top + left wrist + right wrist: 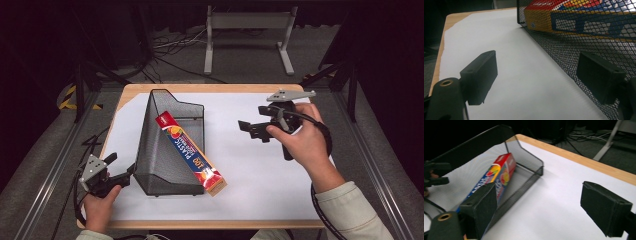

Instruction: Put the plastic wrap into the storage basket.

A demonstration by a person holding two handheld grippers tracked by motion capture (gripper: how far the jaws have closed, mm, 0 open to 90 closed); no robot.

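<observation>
White sheet covered the table (260,200). Mesh basket (165,165) sat near the left edge w/ plastic-wrap box (192,155) leaning in it, one end over the front rim. Left gripper (131,170) open at the basket's front-left corner, nothing clamped. Right gripper (246,127) open, empty, toward the table's right edge.

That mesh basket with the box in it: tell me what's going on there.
A person works at a table with a gripper in each hand. A long plastic wrap box lies slanted in the black wire mesh basket, its near end poking over the front rim. The left gripper sits at the basket's near-left corner, one jaw against the mesh wall and the other out over the table, gripping nothing. The right gripper hangs open to the basket's right, holding nothing.
</observation>
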